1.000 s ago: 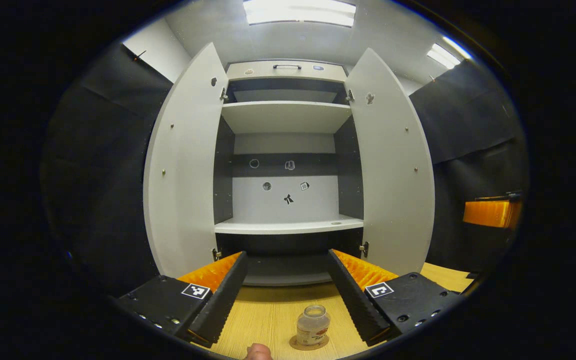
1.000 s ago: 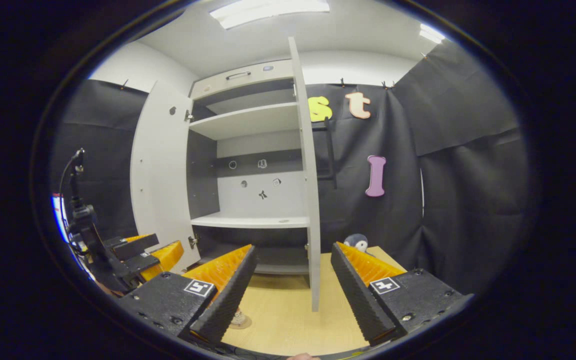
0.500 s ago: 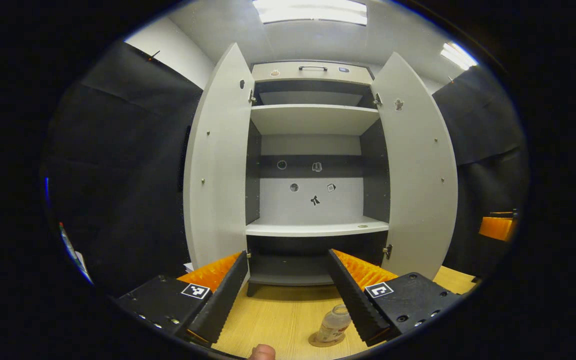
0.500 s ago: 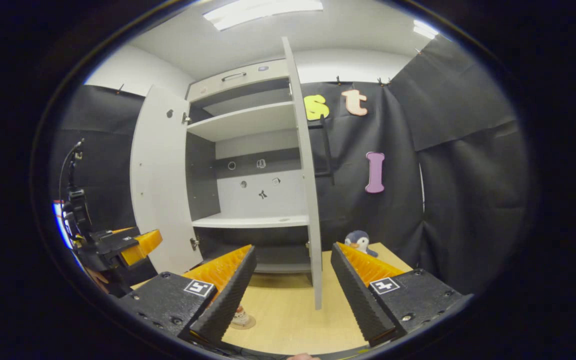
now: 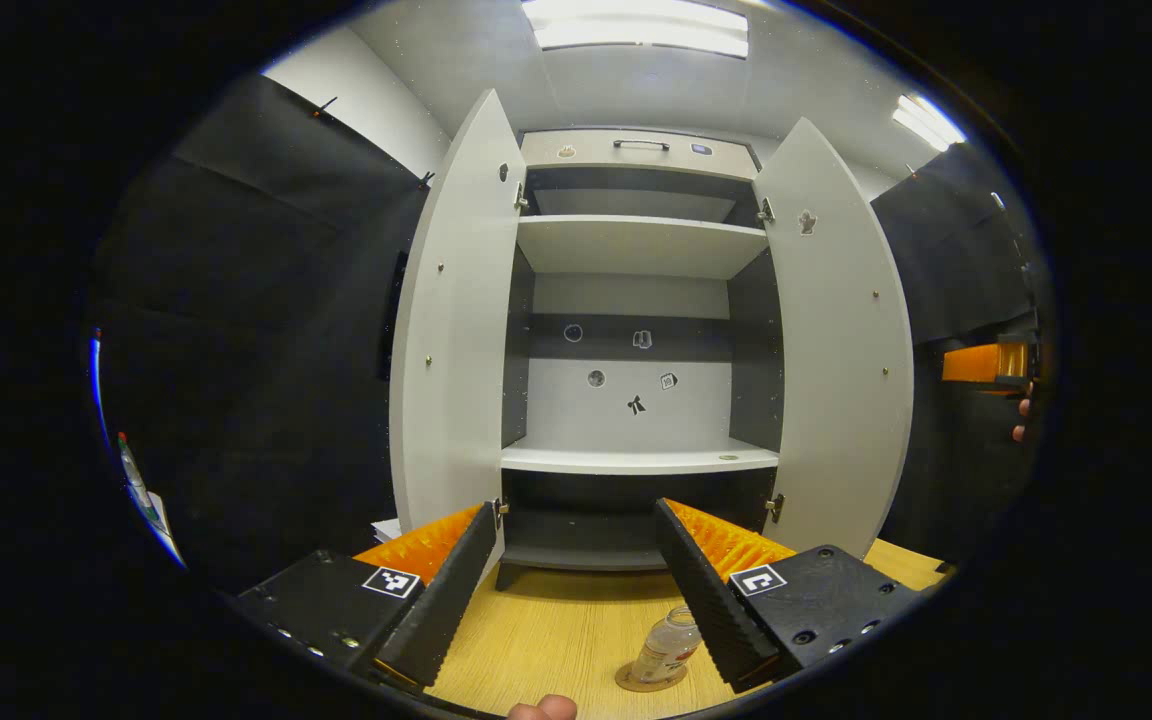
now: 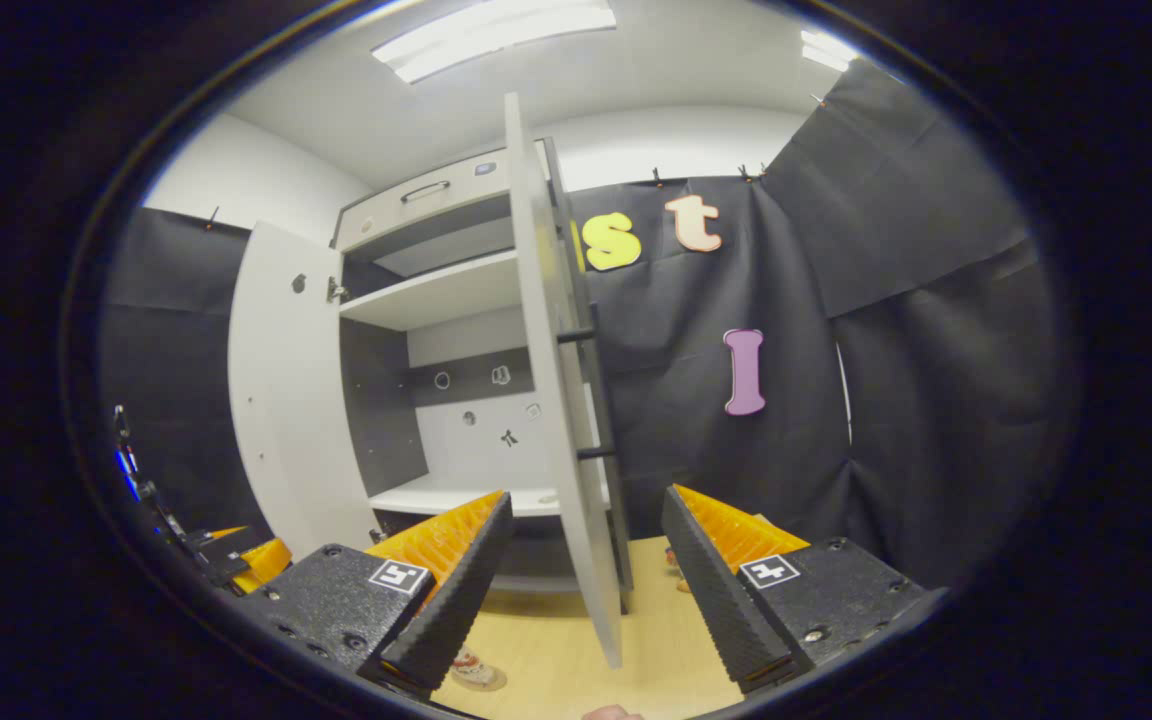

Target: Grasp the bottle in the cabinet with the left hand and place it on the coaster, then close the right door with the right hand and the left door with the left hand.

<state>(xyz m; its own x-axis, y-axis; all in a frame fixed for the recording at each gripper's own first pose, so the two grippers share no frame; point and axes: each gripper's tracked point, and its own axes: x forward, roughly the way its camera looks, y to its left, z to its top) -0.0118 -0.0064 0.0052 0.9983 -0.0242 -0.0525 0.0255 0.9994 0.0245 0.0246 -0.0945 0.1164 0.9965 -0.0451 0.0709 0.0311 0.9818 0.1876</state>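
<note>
In the left gripper view, the bottle (image 5: 668, 646) stands on the coaster (image 5: 648, 679) on the wooden table (image 5: 546, 640), in front of the cabinet (image 5: 636, 300) and just beside the right finger of the left gripper (image 5: 568, 578), which is spread wide and holds nothing. Both doors stand open: the left door (image 5: 451, 340) and the right door (image 5: 841, 340) flank 2 bare shelves. In the right gripper view, the right gripper (image 6: 586, 575) is also spread wide and empty, with the right door's (image 6: 561, 400) free edge between its fingers and its dark handle (image 6: 601, 390) on the far face. Whether either finger touches the door I cannot tell. The left gripper (image 6: 241, 558) sits low at the left.
</note>
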